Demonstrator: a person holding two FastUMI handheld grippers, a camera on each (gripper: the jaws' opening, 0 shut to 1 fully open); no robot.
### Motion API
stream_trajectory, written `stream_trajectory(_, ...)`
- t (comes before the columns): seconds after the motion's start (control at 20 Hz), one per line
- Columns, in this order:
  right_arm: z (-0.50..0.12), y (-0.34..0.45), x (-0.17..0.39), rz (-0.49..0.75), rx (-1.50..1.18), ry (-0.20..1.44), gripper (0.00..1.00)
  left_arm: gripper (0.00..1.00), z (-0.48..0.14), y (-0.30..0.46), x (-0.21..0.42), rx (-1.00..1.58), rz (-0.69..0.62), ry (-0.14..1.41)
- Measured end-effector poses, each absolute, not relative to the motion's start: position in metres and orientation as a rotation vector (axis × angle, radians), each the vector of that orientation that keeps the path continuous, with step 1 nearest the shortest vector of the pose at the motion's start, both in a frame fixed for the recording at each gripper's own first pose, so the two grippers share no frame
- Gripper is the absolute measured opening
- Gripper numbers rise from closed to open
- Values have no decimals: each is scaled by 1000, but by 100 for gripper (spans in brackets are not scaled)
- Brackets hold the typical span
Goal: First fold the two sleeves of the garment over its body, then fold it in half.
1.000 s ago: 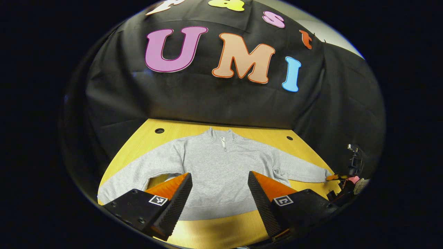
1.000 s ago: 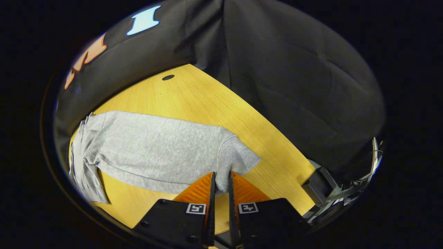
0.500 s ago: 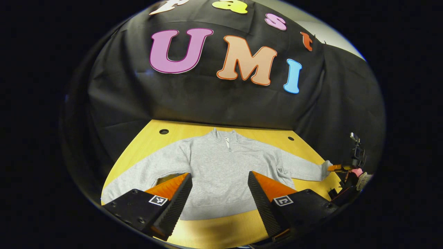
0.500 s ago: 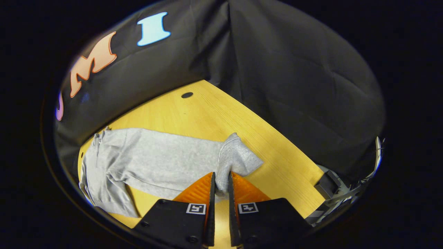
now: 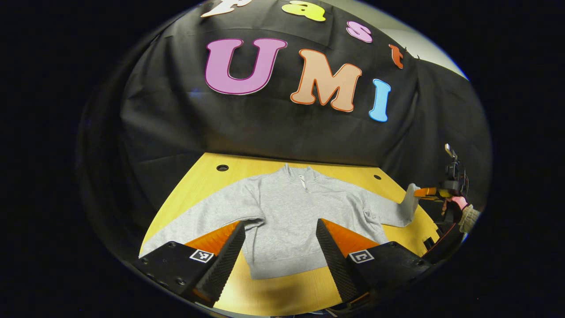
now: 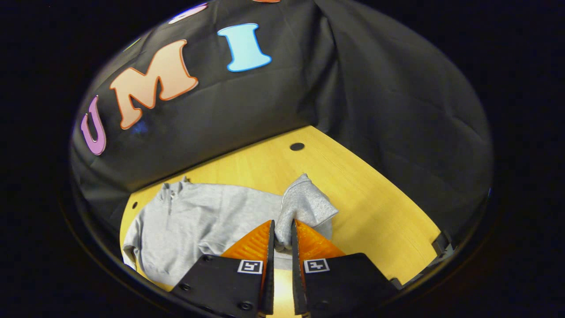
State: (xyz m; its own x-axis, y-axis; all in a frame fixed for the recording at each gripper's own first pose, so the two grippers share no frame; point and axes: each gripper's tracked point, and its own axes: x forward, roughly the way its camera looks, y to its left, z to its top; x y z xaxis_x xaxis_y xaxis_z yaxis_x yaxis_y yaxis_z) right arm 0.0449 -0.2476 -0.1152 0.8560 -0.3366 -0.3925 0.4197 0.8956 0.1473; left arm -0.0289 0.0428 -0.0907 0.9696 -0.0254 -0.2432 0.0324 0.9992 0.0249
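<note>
Each tool has blocky black housings with screws and a square black-and-white marker per side. The left tool (image 5: 279,247) carries wedge-shaped fingers with ribbed inner faces, as does the right tool (image 6: 282,247). A pale knit cuff (image 5: 468,218) shows at the person's wrist.

Your garment (image 5: 282,221) is soft, matt grey knit cloth with a fine heathered fleck, and ribbed at the cuff (image 6: 304,207) that your right claw (image 6: 282,234) pinches. The desk (image 5: 282,291) under it is smooth wood-grain board with a faint sheen, pierced by small dark round holes (image 5: 222,168). Behind it hangs matt black cloth wall (image 5: 273,128), creased in soft folds. Your left claw (image 5: 280,234) has 2 finely ridged fingers (image 5: 229,254) on matt, hard plastic-looking bodies fixed with small screws.
</note>
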Motion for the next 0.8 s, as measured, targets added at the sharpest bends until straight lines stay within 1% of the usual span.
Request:
stream_trajectory(0.25,-90,-176,89,-294,226,324,19,94,-93,68,-39,26,-8,247)
stream_trajectory(0.55,-84,-80,128,-144,234,329,19,94,-100,103,-51,3,46,238)
stream_trajectory(0.8,-86,22,147,27,223,334,19,95,-113,135,-65,1,102,250)
